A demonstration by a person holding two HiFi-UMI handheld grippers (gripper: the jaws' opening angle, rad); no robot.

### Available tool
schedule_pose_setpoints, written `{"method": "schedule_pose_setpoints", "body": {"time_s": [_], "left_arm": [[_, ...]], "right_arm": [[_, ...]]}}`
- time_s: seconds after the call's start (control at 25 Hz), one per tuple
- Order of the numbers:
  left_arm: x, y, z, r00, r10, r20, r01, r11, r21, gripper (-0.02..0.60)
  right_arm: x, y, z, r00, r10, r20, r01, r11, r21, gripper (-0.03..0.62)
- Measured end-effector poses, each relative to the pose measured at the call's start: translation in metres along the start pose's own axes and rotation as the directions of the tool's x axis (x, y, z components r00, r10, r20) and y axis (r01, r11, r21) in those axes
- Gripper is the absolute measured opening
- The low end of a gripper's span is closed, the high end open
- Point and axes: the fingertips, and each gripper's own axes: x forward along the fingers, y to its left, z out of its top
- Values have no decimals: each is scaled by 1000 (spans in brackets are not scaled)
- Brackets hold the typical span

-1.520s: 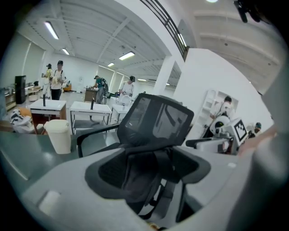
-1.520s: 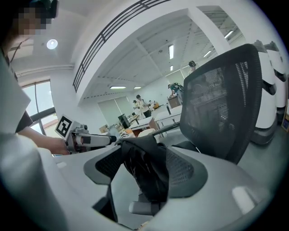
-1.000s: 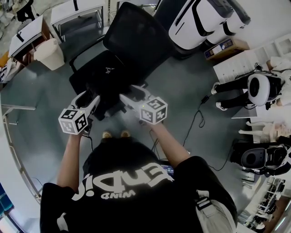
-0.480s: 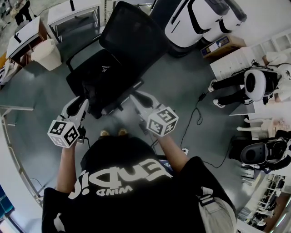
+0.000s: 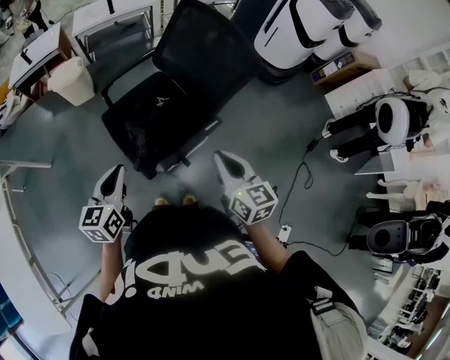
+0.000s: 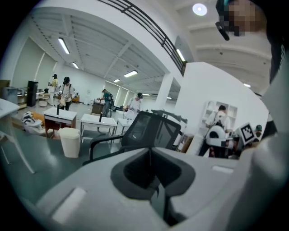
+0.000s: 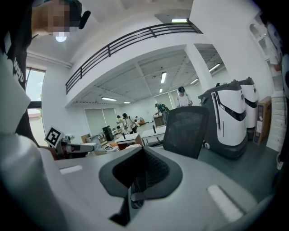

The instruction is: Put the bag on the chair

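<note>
A black bag (image 5: 151,116) with a small white logo lies on the seat of the black office chair (image 5: 204,53), hard to tell apart from the dark seat. My left gripper (image 5: 112,177) hovers over the floor in front of the seat's left corner, away from the bag. My right gripper (image 5: 226,160) is off the seat's right corner, also apart from it. In the left gripper view the jaws are closing and the left gripper (image 6: 150,151) meets with nothing between. The right gripper (image 7: 143,151) does the same, and the chair (image 7: 185,128) stands beyond it.
A white bin (image 5: 70,81) and desks (image 5: 116,17) stand left and behind the chair. White machines (image 5: 309,28) sit at the back right. A cable (image 5: 302,176) runs across the grey floor to the right. The person's feet (image 5: 176,202) are just before the chair.
Both grippers drew back from the chair seat toward the person and spread apart, and their jaws closed. The bag stays on the seat.
</note>
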Motion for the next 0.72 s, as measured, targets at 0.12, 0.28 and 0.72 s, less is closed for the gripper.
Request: {"method": "schedule_pose_setpoints", "body": {"time_s": [0.12, 0.28, 0.72], "left_arm": [[-6, 6, -10, 999, 44, 18, -44, 999, 2, 3], [-6, 10, -16, 997, 68, 38, -69, 997, 29, 3], [-6, 21, -6, 991, 107, 77, -110, 993, 39, 3]], "right_arm": [[4, -1, -9, 1000, -21, -7, 21, 1000, 3, 2], [13, 1, -18, 1000, -23, -11, 23, 1000, -4, 2], [26, 13, -24, 999, -30, -13, 30, 999, -12, 2]]}}
